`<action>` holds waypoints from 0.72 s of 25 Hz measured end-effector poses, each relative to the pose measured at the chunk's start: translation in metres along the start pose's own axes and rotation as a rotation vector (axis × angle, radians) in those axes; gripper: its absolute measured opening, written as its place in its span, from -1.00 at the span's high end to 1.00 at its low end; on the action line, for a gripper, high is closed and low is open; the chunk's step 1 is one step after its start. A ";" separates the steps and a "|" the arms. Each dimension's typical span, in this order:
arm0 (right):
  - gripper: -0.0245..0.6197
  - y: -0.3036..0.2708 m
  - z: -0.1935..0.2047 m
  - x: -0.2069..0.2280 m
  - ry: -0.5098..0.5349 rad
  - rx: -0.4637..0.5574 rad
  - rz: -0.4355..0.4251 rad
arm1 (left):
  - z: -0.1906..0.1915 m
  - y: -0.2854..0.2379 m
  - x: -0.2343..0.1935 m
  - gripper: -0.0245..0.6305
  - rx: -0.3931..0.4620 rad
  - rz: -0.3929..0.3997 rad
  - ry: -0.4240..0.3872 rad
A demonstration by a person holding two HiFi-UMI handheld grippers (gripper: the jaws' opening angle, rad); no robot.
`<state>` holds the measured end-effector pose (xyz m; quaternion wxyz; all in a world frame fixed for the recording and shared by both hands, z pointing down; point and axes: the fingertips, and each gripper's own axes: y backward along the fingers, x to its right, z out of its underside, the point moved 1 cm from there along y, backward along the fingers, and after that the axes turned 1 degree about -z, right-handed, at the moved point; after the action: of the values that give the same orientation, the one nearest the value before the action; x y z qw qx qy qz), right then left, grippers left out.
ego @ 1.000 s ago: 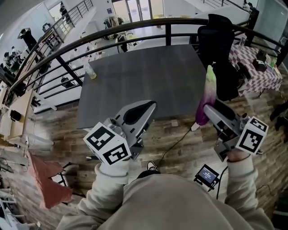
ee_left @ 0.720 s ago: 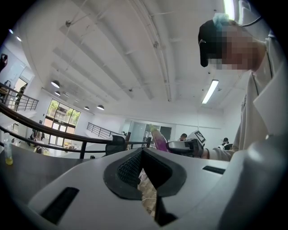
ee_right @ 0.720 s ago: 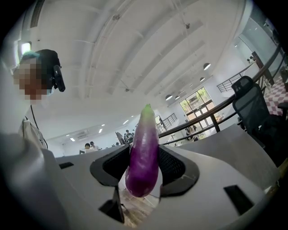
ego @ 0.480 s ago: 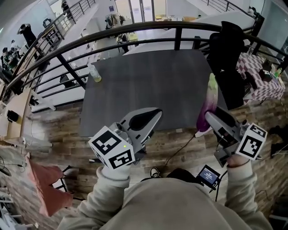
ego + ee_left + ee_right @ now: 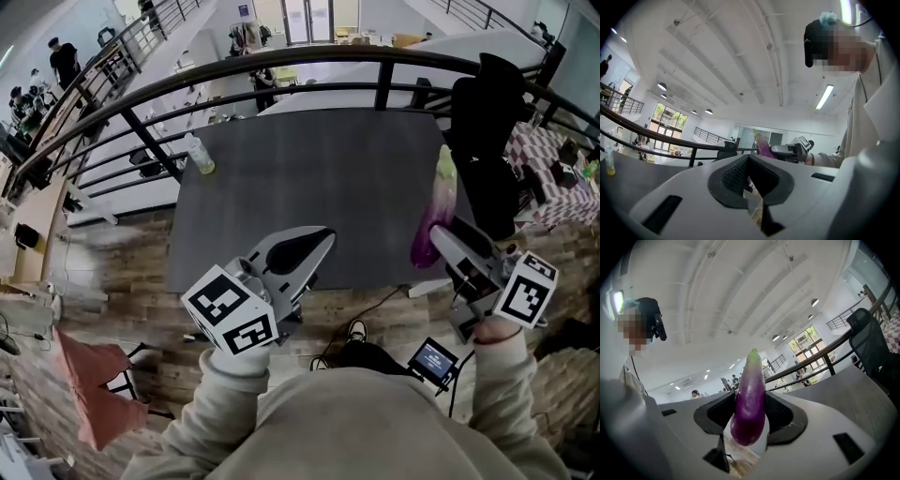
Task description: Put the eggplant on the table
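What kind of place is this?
Probably an open-plan office or lab mezzanine: a black railing overlooks people on a level below, and an office chair stands beside a grey table.

Holding the long purple eggplant (image 5: 436, 211) upright between the right gripper (image 5: 439, 236) jaws above the near right corner of the dark grey square table (image 5: 309, 178); hovering the left gripper (image 5: 323, 236) over its near edge; facing the small clear plastic bottle (image 5: 199, 155) on its far left corner, the curved black metal railing (image 5: 281, 66) behind
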<state>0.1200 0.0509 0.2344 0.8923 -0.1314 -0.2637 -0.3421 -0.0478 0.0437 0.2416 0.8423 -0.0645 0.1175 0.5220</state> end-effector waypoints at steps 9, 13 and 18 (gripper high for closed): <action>0.27 -0.026 -0.058 0.073 -0.017 0.014 -0.045 | -0.025 -0.079 -0.040 0.93 -0.015 -0.029 -0.031; 0.27 -0.021 -0.073 0.105 -0.041 0.025 -0.047 | -0.030 -0.112 -0.046 0.93 -0.029 -0.032 -0.046; 0.27 -0.016 -0.083 0.140 -0.077 0.032 -0.052 | -0.028 -0.140 -0.054 0.93 -0.056 -0.052 -0.047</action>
<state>0.2285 -0.0710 0.2452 0.8743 -0.1233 -0.3065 -0.3555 0.0508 -0.0718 0.2267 0.8559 -0.0790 0.0811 0.5045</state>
